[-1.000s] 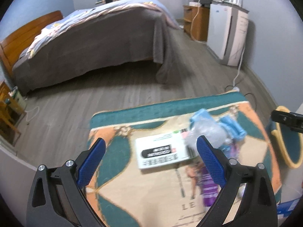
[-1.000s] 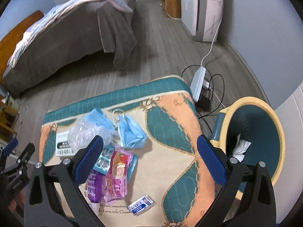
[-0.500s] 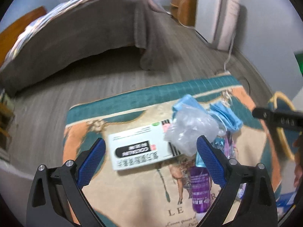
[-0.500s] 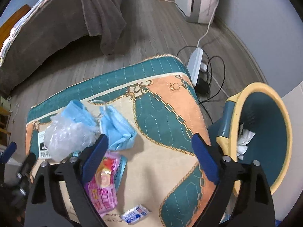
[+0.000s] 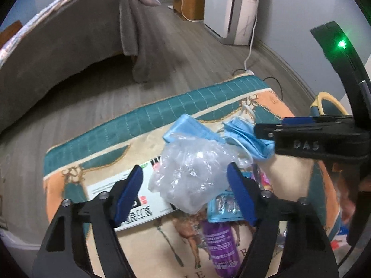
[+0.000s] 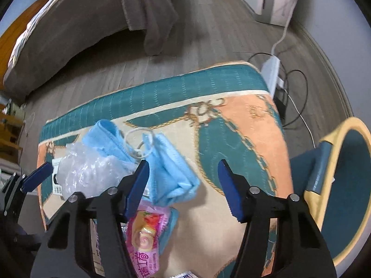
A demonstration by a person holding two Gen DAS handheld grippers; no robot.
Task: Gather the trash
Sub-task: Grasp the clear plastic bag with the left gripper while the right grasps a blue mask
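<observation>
Trash lay heaped on the left half of a patterned cloth (image 6: 243, 120): a crumpled clear plastic bag (image 5: 194, 176) on top of a white printed box (image 5: 139, 199), two blue face masks (image 6: 171, 173) beside it, a purple bottle (image 5: 222, 243), a blister pack (image 5: 225, 206) and a pink snack wrapper (image 6: 143, 236) nearer the cameras. The left gripper (image 5: 185, 192) straddled the plastic bag, its jaws closing with the bag between them but the blue pads not yet pressing on it. The right gripper (image 6: 183, 183) hung over the nearer mask, jaws closing too, the mask's lower corner between them, untouched. The cloth's right half was bare up to its edge, and just past that edge stood the yellow-rimmed bin (image 6: 336, 153), its mouth open. A second before, both grippers had been higher and spread wide, the litter looking smaller below them; now each sat close over its piece with the jaws narrowed.
</observation>
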